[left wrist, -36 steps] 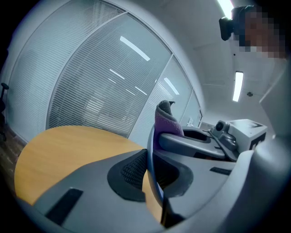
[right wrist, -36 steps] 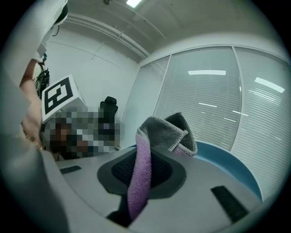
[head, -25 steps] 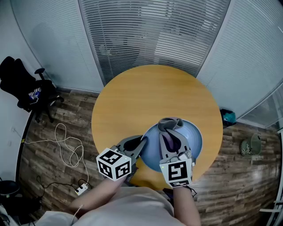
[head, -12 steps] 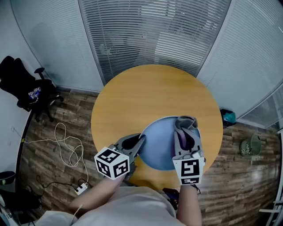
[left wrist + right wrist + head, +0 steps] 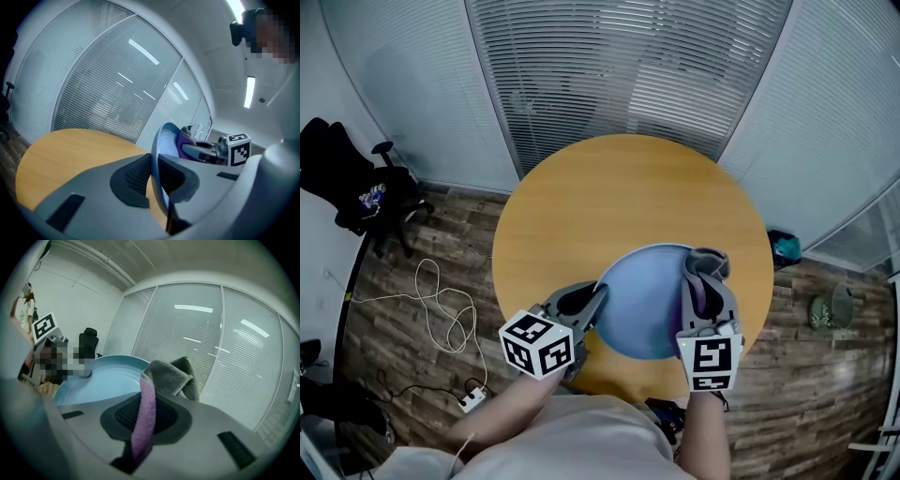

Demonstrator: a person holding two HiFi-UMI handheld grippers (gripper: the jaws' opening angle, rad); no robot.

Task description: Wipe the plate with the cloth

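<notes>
A light blue plate (image 5: 647,300) sits at the near side of the round wooden table (image 5: 609,206). My left gripper (image 5: 598,298) is shut on the plate's left rim; in the left gripper view the thin rim (image 5: 161,154) runs between the two pads. My right gripper (image 5: 705,274) is shut on a grey and purple cloth (image 5: 703,267) and holds it over the plate's right side. In the right gripper view the cloth (image 5: 161,380) bunches up from between the jaws, with the plate (image 5: 101,378) spreading out to the left.
A black office chair (image 5: 347,178) stands at the far left. A white cable and a power strip (image 5: 450,328) lie on the wooden floor left of the table. Window blinds (image 5: 628,75) close off the far side. A teal object (image 5: 785,248) sits on the floor at the right.
My right gripper has carried the cloth from the plate's middle to its right side. The left gripper has kept its hold on the rim, and the plate has not moved.
</notes>
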